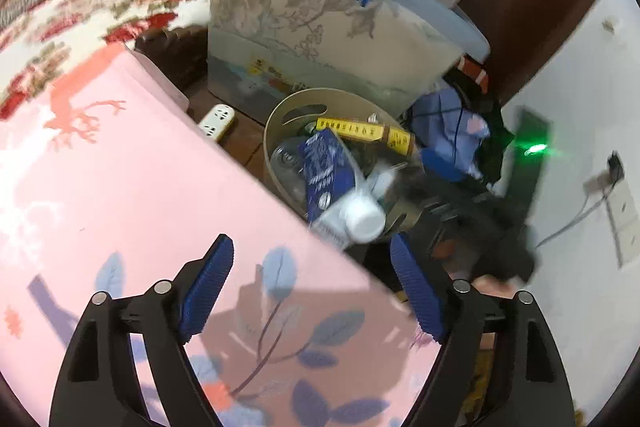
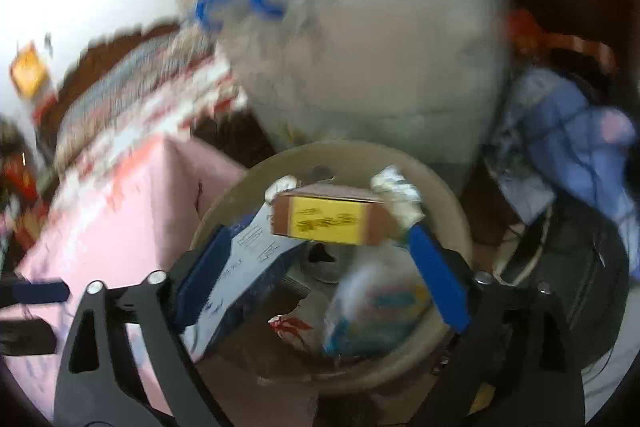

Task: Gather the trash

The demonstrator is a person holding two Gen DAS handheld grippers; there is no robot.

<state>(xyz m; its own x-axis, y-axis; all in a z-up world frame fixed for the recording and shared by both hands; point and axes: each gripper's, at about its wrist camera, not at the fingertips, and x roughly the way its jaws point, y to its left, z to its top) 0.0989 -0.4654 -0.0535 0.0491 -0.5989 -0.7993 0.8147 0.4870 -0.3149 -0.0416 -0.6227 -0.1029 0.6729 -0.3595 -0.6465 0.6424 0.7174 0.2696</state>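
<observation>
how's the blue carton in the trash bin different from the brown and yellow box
The blue carton is dark blue with white print; the brown and yellow box is brown with yellow labels. The carton leans steeply against the bin's near rim; the box lies flatter across the far side, on top of the other trash. Both are cardboard packaging inside the round tan bin.

Dim indoor light, fisheye warp, heavy motion blur

The right wrist view is smeared throughout; the left is sharper, though a white bottle is blurred. Green glare flares at right, and both frames are vignetted black at the corners.
</observation>
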